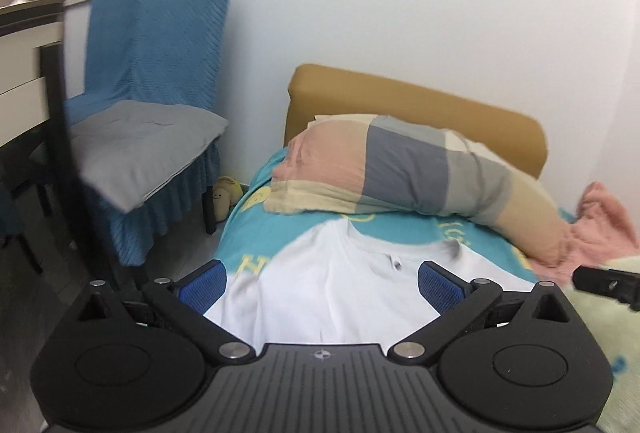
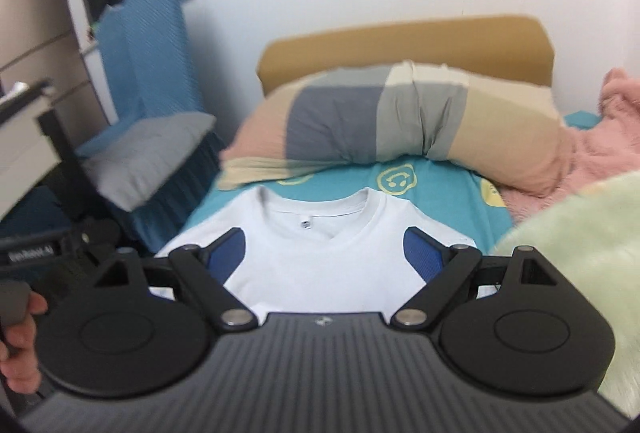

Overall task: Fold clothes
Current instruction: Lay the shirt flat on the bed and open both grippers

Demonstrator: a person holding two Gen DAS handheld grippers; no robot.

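A white T-shirt (image 2: 320, 261) lies flat on the bed, on a turquoise sheet (image 2: 452, 201) with yellow smiley faces, its collar pointing toward 12 o'clock. In the right wrist view the right gripper (image 2: 323, 255) hangs above the chest of the shirt with its blue-padded fingers (image 2: 226, 253) wide apart and holding nothing; the collar is seen between them. In the left wrist view the left gripper (image 1: 322, 287) also has its fingers (image 1: 438, 285) spread wide and empty, above the same shirt, near its left side. A striped pillow (image 2: 400, 121) lies across the bed at 12 o'clock from the shirt, in front of a tan headboard (image 2: 404, 49). A pink blanket (image 2: 604, 137) is at 2 o'clock and a pale green fluffy blanket (image 2: 576, 241) at 3 o'clock. A chair with a blue cover (image 1: 160, 41) and a grey cushion (image 1: 140, 149) stands beside the bed at 10 o'clock. At 8 o'clock in the right wrist view, a hand (image 2: 20, 341) holds the other gripper's handle.
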